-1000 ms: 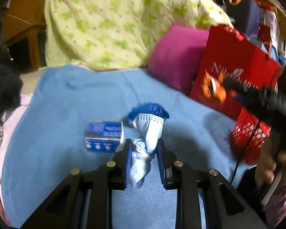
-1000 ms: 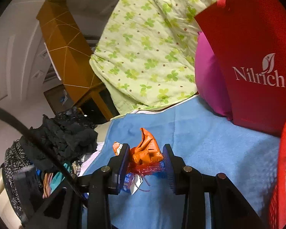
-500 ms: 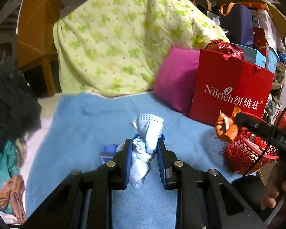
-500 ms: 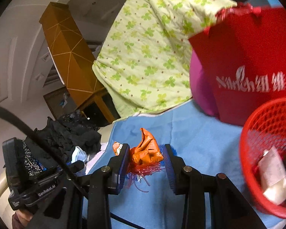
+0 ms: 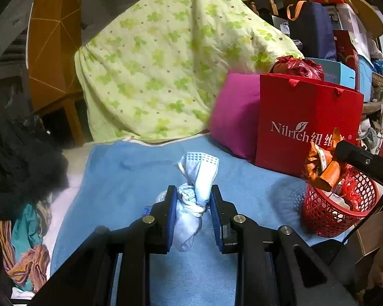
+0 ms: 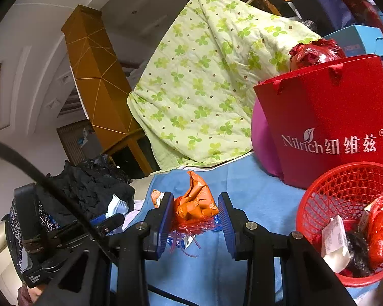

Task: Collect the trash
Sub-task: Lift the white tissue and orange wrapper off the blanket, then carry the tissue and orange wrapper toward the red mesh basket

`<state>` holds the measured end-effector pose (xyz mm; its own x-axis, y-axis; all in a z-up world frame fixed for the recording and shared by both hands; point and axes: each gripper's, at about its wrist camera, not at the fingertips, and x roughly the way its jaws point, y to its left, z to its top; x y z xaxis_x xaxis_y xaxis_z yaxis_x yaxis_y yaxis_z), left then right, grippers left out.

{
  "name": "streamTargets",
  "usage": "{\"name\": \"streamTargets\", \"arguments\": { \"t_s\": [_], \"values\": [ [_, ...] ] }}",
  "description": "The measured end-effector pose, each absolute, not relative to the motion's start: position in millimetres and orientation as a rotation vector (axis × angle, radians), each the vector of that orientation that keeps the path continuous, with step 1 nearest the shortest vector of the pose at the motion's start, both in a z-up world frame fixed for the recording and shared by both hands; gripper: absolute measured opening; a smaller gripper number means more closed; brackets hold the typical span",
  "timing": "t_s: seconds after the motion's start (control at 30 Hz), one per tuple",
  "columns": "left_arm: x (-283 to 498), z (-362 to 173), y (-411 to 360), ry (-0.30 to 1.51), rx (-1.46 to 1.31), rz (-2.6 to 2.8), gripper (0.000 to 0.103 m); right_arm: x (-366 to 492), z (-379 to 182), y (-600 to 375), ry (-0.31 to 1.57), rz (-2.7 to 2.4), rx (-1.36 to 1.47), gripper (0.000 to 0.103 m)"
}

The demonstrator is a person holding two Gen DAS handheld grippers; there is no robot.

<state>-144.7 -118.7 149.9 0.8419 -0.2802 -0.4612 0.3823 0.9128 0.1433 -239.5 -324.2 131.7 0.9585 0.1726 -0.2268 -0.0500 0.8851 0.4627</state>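
Note:
My left gripper [image 5: 193, 199] is shut on a crumpled pale-blue face mask [image 5: 197, 178] and holds it above the blue blanket [image 5: 130, 173]. My right gripper [image 6: 195, 210] is shut on an orange wrapper [image 6: 195, 201] with red plastic shreds hanging below it. In the left wrist view that wrapper [image 5: 323, 169] hangs just above the rim of the red mesh basket [image 5: 326, 216]. The basket [image 6: 326, 204] stands at the right in the right wrist view and holds several pieces of trash.
A red Nilrich paper bag [image 5: 306, 122] and a magenta pillow [image 5: 235, 119] stand behind the basket. A green clover quilt [image 5: 166, 71] is piled at the back. Dark clothes [image 5: 20, 163] lie off the blanket's left edge.
Both grippers rose and pulled back with their loads. The right gripper carried the orange wrapper toward the red basket, which has come into full view. The blue box has gone out of sight.

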Motion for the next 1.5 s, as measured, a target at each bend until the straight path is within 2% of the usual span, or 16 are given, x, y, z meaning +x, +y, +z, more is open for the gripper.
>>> {"name": "streamTargets", "arguments": {
  "t_s": [1.5],
  "values": [
    [-165, 153, -167, 0.428, 0.352, -0.409, 0.027, -287, 137, -351, 0.206, 0.05, 0.512, 0.039]
  ]
}}
